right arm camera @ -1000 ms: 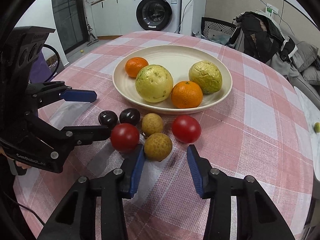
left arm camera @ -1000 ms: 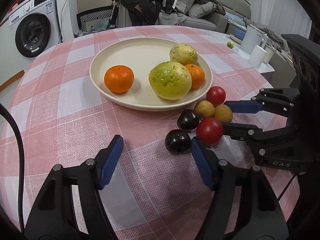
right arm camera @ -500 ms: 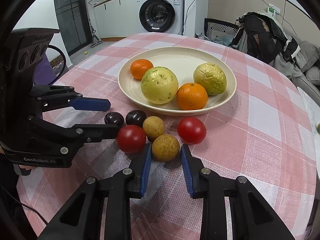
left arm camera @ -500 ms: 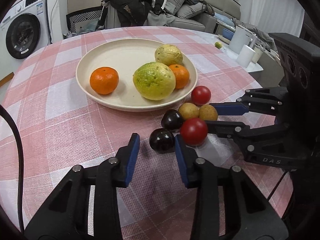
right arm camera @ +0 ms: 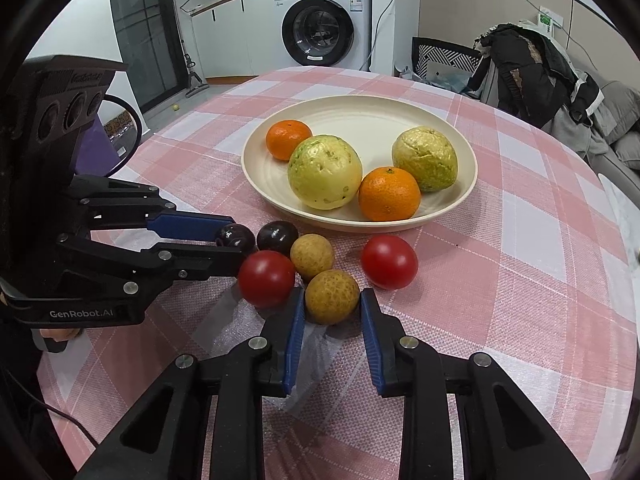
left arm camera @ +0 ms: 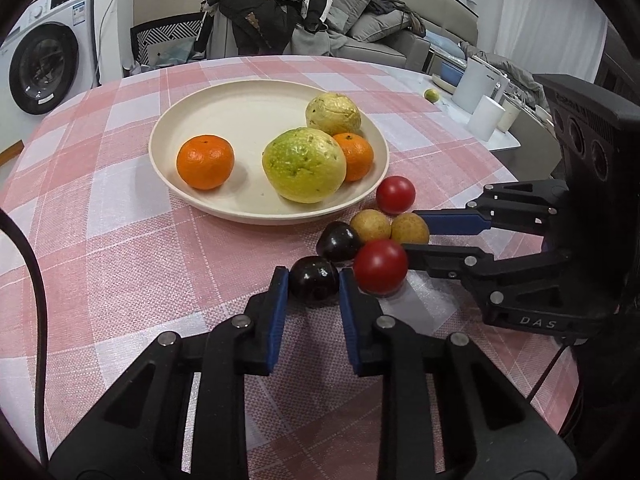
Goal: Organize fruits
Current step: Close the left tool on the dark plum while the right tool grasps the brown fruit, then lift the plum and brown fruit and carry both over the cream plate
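Note:
A cream plate (left arm camera: 224,120) (right arm camera: 360,116) holds two oranges (left arm camera: 205,161) (right arm camera: 389,193) and two green-yellow guavas (left arm camera: 304,165) (right arm camera: 325,171). In front of it lie two dark plums, two tan longans and two red tomatoes (left arm camera: 395,195) (right arm camera: 389,262). My left gripper (left arm camera: 313,280) is shut on the near dark plum (left arm camera: 313,283), also in the right wrist view (right arm camera: 236,237). My right gripper (right arm camera: 332,300) is shut on a tan longan (right arm camera: 332,297), also in the left wrist view (left arm camera: 409,229). The second tomato (left arm camera: 380,266) (right arm camera: 266,278) sits between the two grippers.
The round table has a pink checked cloth (left arm camera: 120,240). A washing machine (right arm camera: 324,20) stands behind, a chair with dark clothes (left arm camera: 260,12) at the far edge, a sofa beyond. White cups (left arm camera: 486,116) stand on a side table at the right.
Both grippers moved forward and narrowed from wide open. The left closed around the near dark plum, the right around the near longan.

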{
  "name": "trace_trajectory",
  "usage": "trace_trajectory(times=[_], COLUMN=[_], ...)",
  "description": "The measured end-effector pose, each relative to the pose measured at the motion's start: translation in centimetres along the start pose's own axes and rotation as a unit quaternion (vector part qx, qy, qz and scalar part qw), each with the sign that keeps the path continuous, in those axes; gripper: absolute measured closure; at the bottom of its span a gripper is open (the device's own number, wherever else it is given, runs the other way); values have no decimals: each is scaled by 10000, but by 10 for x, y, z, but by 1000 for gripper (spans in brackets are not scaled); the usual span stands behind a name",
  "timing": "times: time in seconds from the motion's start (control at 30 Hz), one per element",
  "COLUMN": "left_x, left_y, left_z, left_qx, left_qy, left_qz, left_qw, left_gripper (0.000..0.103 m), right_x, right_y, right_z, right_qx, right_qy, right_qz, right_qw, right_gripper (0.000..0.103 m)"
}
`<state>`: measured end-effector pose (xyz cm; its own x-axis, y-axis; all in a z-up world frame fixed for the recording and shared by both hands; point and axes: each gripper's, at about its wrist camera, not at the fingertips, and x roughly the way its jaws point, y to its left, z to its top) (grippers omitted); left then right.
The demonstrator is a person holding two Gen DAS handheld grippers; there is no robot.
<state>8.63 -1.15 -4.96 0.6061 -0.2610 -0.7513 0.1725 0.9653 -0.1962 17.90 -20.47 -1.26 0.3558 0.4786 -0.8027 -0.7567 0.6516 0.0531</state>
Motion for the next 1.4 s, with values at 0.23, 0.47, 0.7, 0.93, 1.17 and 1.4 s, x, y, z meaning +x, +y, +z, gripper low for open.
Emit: trace_trajectory(times=[0.23,0.47,0.7,0.93,1.17,1.4], left_x=[-8,-20,-35,-42,-31,-17], left_y=[2,10,15,25,24,25], left_z=[1,5,12,21,31,36], left_qx=[9,-97,-134,-241,-174,-161], left_qy=[-149,-383,-629,-777,-730,-645], left_qz=[106,197,309,407,457,536], left_qw=[9998,9990,9974,9959,9961,9963], left_gripper=[81,81,81,81,81,81], right_x=[-4,-16,-30,-39,-42,-38], right_y=[-1,-4,-7,-13,-26,-33], right_z=[0,1,7,13,23,32], right_qx=[-29,-6,115,312,521,531], right_qy=[-64,-216,-546,-872,-970,-973], right_qz=[5,-27,-20,-135,-269,-371], right_qw=[10000,9998,9984,9956,9936,9931], right_gripper=[75,75,75,75,75,75])
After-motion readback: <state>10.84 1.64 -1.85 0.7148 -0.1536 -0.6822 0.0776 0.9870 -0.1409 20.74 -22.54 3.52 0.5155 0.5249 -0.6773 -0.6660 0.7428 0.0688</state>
